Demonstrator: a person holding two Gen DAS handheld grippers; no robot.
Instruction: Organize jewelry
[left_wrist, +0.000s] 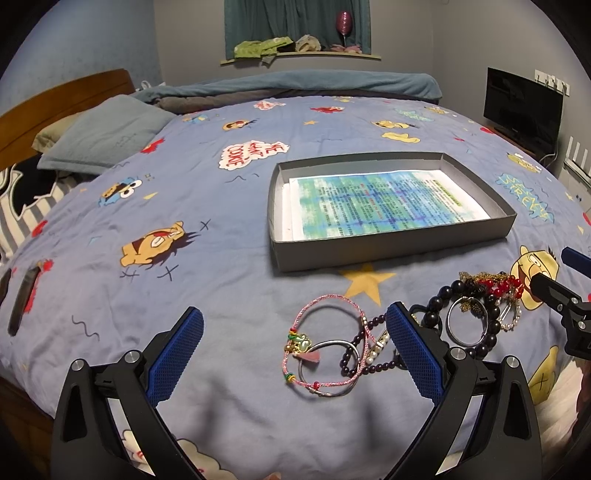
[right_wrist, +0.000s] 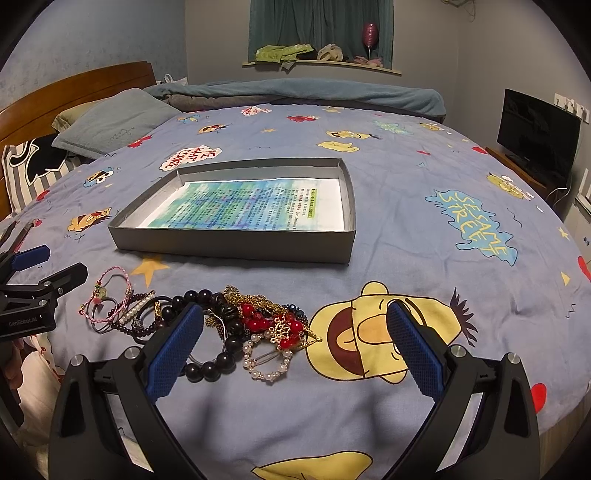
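Note:
A pile of jewelry lies on the bedspread in front of a shallow grey box (left_wrist: 391, 251) (right_wrist: 236, 247) lined with a printed sheet. In the left wrist view a pink cord bracelet (left_wrist: 325, 332) and silver bangles (left_wrist: 328, 369) lie between my open left gripper's (left_wrist: 295, 350) fingers, with dark bead strands (left_wrist: 476, 321) and red beads (left_wrist: 502, 288) to the right. In the right wrist view the black beads (right_wrist: 218, 354), red beads (right_wrist: 258, 321) and a pearl bracelet (right_wrist: 266, 365) lie just inside the left finger of my open right gripper (right_wrist: 295, 347). Both grippers are empty.
The bed is covered by a blue cartoon-print sheet (left_wrist: 184, 295). Pillows (left_wrist: 107, 133) and a wooden headboard (right_wrist: 74, 92) are at the left, a folded blanket (right_wrist: 295, 92) at the back, a TV (right_wrist: 535, 136) at the right. Two dark phones (left_wrist: 22, 306) lie at the left edge.

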